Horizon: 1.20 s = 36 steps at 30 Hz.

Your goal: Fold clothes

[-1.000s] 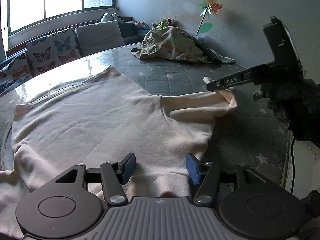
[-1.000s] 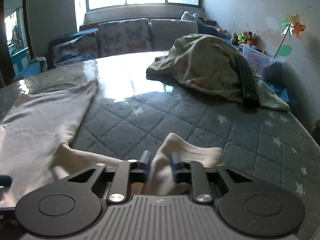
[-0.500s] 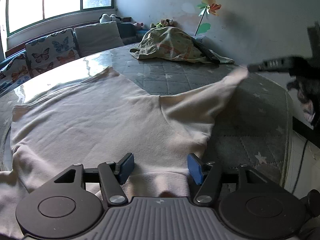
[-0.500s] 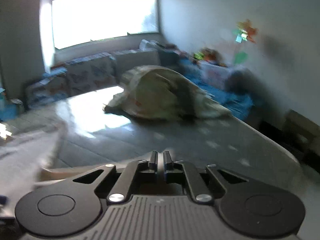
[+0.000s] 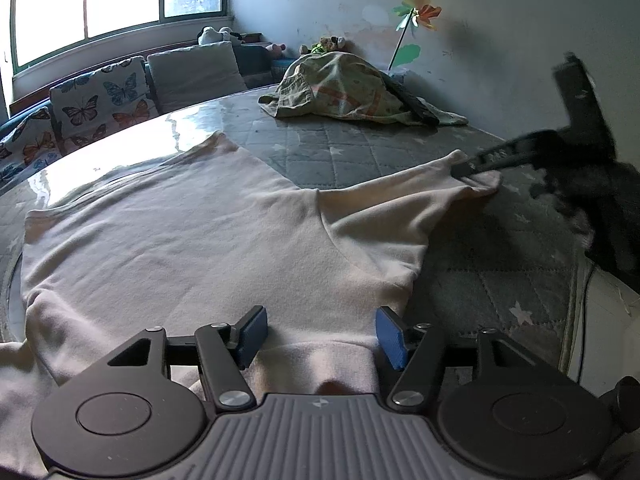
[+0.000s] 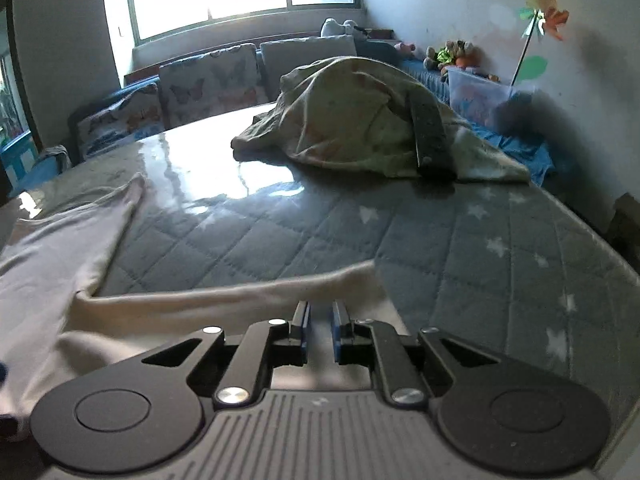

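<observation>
Cream top is lying flat on the quilted table, sleeve running out to the right. Right gripper is pinching its cuff, jaws narrow; left gripper is hovering wide over the collar, holding nothing. Right hand's nearer for folding the sleeve inward.

a lived-in room of a home. a bench seat with butterfly-print cushions runs under a wide window at the upper left of the frame. soft toys line the far ledge, and a paper pinwheel stands against a scuffed wall at the upper right. a quilted, star-patterned cover spreads across the foreground, with a rumpled cloth heap behind.
</observation>
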### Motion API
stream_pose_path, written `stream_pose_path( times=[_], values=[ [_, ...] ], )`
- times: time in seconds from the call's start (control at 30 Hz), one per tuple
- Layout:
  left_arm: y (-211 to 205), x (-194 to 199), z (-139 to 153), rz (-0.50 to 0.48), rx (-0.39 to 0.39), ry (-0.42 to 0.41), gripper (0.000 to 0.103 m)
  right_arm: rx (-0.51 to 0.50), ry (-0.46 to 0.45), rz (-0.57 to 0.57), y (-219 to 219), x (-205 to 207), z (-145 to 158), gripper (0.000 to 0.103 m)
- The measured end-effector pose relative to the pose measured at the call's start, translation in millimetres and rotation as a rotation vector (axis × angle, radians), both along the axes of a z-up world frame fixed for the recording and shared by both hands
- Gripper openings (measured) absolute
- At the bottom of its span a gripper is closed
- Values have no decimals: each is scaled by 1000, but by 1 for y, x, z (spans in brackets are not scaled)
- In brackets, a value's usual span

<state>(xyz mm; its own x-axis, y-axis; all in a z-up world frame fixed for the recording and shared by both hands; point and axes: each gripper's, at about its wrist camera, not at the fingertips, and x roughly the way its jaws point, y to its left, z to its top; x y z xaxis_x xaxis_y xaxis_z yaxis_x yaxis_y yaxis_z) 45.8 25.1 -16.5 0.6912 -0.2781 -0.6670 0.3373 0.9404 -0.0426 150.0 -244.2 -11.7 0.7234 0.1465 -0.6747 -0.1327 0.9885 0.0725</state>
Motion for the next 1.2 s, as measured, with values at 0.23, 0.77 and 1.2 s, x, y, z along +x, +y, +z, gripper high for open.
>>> stream_pose_path(
  times=[0.23, 0.77, 1.2],
  values=[
    [1, -1, -1, -3, -7, 1, 66, -36, -7, 0, 5, 50, -3, 12],
    [4, -5, 2, 24, -22, 2, 68, -63, -26, 20, 12, 70, 3, 30],
    [105, -30, 28, 403, 28, -78, 70, -52, -15, 208, 60, 20, 5, 56]
  ],
)
